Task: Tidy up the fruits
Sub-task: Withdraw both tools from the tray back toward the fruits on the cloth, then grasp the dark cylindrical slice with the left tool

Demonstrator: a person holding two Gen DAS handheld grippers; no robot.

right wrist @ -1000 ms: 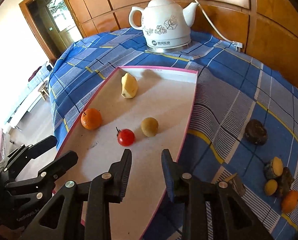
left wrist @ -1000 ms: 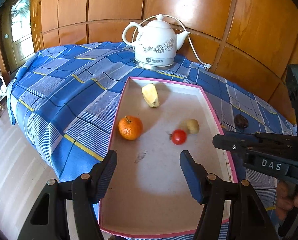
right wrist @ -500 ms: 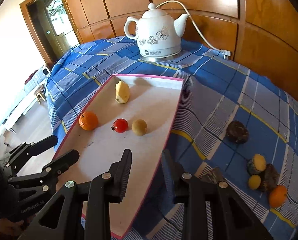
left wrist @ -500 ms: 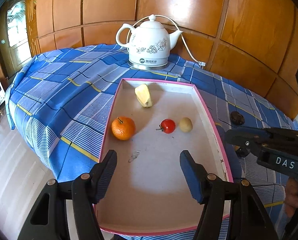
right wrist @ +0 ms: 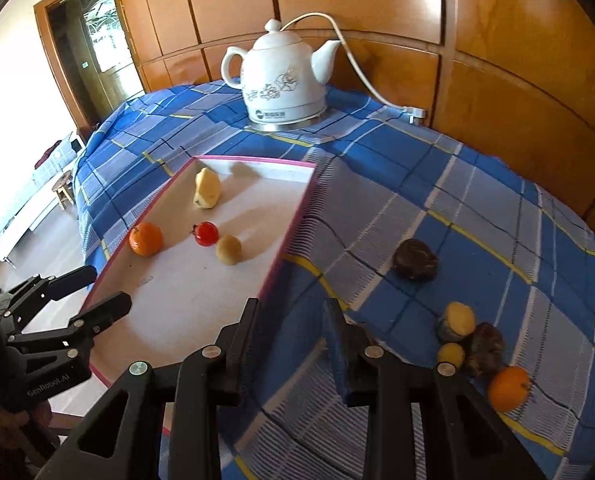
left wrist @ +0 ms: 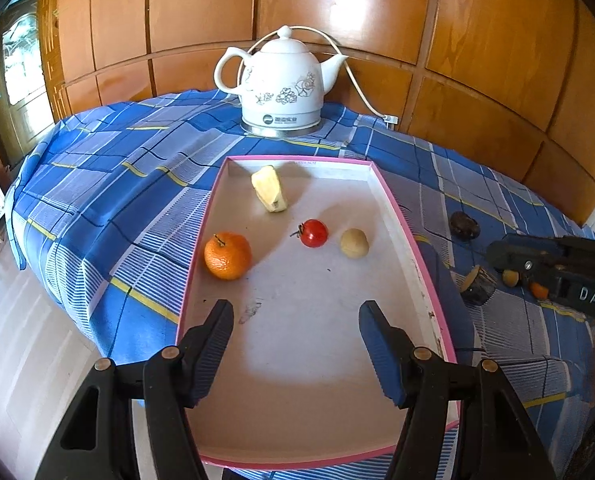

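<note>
— What's in the tray [left wrist: 425,264]?

— An orange [left wrist: 227,255] by its left rim, a tomato [left wrist: 313,233] and a pale round fruit [left wrist: 354,243] mid-tray, a yellow piece [left wrist: 270,194] near the far edge.

— And the tongs?

— The left gripper [left wrist: 295,314] hangs over the tray's near end, jaws apart, empty. The right gripper [right wrist: 293,312] is over the cloth [right wrist: 397,208] past the tray's right rim, jaws narrowly apart, nothing between them.

— More fruit?

— A dark one [right wrist: 414,259] lies alone on the cloth; a cluster [right wrist: 473,344] sits nearer the right edge.
</note>
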